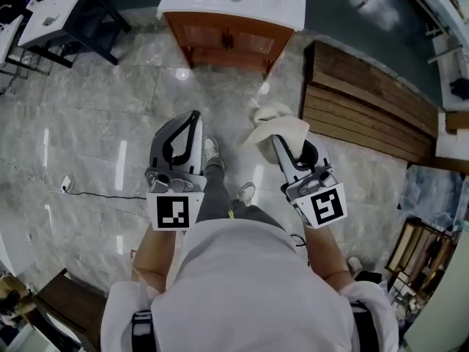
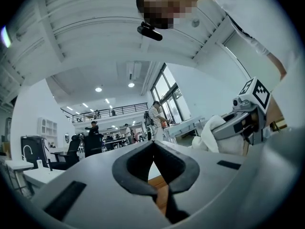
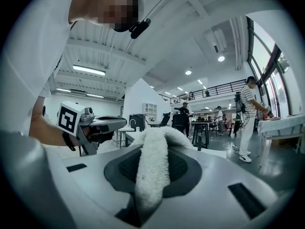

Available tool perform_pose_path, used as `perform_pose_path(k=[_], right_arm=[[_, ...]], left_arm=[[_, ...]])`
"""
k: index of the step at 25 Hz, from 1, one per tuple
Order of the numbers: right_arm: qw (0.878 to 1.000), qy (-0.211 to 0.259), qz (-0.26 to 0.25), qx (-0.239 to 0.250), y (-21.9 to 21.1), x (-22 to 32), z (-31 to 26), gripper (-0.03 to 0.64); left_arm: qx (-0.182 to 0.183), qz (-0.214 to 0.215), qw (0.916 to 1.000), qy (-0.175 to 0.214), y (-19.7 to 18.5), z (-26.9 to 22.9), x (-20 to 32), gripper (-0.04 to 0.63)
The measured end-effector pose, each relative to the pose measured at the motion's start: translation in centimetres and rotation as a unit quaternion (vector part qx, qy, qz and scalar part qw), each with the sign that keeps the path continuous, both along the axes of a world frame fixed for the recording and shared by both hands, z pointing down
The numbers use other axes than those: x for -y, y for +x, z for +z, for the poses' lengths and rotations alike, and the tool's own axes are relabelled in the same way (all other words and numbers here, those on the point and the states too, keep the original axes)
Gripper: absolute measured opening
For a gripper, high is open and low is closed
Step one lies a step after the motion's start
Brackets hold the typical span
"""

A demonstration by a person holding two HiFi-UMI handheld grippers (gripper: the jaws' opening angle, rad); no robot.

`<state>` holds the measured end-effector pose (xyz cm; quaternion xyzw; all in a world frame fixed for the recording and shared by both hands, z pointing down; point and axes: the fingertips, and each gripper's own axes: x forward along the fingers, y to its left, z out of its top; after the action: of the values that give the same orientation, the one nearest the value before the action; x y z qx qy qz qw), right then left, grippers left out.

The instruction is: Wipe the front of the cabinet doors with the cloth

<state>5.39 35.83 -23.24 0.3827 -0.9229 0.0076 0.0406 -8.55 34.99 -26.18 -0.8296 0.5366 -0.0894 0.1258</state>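
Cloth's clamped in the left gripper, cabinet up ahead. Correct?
Wrong gripper. The cloth is clamped between the fingers of the right gripper, as the right gripper view shows; the left gripper is shut on nothing. The cabinet is up ahead.

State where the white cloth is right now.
The white cloth is clamped in the right gripper, right of centre in the head view, over the floor and short of the wooden cabinet.

Glossy grey marble floor [image 1: 95,123] fills the head view, streaked with lamp reflections. A slatted wooden platform [image 1: 366,101] lies at upper right, a dark-framed table [image 1: 66,20] at upper left. In the right gripper view, tall windows [image 3: 269,56] line the right edge under a white ribbed ceiling [image 3: 157,42], with a railed balcony [image 3: 209,90] at centre right.
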Motion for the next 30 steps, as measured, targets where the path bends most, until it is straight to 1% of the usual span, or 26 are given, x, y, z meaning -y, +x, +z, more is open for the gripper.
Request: perform_pose_path(k=[2, 4, 6, 8, 12, 15, 17, 20, 23, 25, 28, 30], right_arm=[[1.0, 0.0, 0.015, 0.004, -1.0, 2.7, -0.2, 0.092], [1.0, -0.008, 0.027, -0.001, -1.7, 5.6, -0.1, 0.092], [0.999, -0.018, 0.03, -0.016, -2.8, 8.5, 0.3, 0.092], [0.999, -0.021, 0.029, -0.026, -4.5, 11.2, 0.3, 0.092], [0.999, -0.002, 0.041, -0.026, -7.8, 15.8, -1.3, 0.092], [0.998, 0.017, 0.056, -0.025, -9.1, 19.0, -2.5, 0.092], [0.998, 0.019, 0.057, -0.033, -9.3, 20.3, -2.6, 0.092], [0.997, 0.019, 0.053, -0.046, -9.4, 21.8, -2.3, 0.092], [0.998, 0.022, 0.05, -0.044, -9.4, 24.0, -2.0, 0.092], [0.998, 0.018, 0.041, -0.051, -9.2, 25.5, -0.9, 0.092], [0.998, 0.012, 0.024, -0.055, -8.6, 27.8, 1.4, 0.092], [0.998, 0.004, 0.018, -0.06, -8.0, 29.4, 3.6, 0.092]], left_arm=[[-0.005, 0.011, 0.9998, -0.013, -0.7, 0.9, 2.8, 0.018], [0.0, 0.028, 0.9993, -0.027, -1.1, 1.7, 6.0, 0.018], [0.014, 0.049, 0.9986, -0.013, -1.8, 1.4, 9.5, 0.018], [0.011, 0.055, 0.9984, 0.0, -3.5, 0.9, 12.7, 0.018], [-0.008, 0.057, 0.9983, -0.003, -6.5, 0.3, 17.4, 0.018], [-0.003, 0.066, 0.9978, 0.009, -7.5, -0.3, 20.4, 0.018], [-0.004, 0.065, 0.9979, 0.009, -8.0, -0.3, 21.7, 0.018], [-0.013, 0.061, 0.998, -0.003, -8.1, 0.1, 23.0, 0.018], [-0.005, 0.065, 0.9978, -0.001, -7.5, 0.4, 24.5, 0.018], [0.005, 0.062, 0.998, 0.0, -7.1, 1.1, 25.9, 0.018], [0.009, 0.048, 0.9986, -0.019, -6.3, 3.3, 27.9, 0.018], [0.009, 0.046, 0.9985, -0.028, -5.6, 5.2, 29.2, 0.018]])
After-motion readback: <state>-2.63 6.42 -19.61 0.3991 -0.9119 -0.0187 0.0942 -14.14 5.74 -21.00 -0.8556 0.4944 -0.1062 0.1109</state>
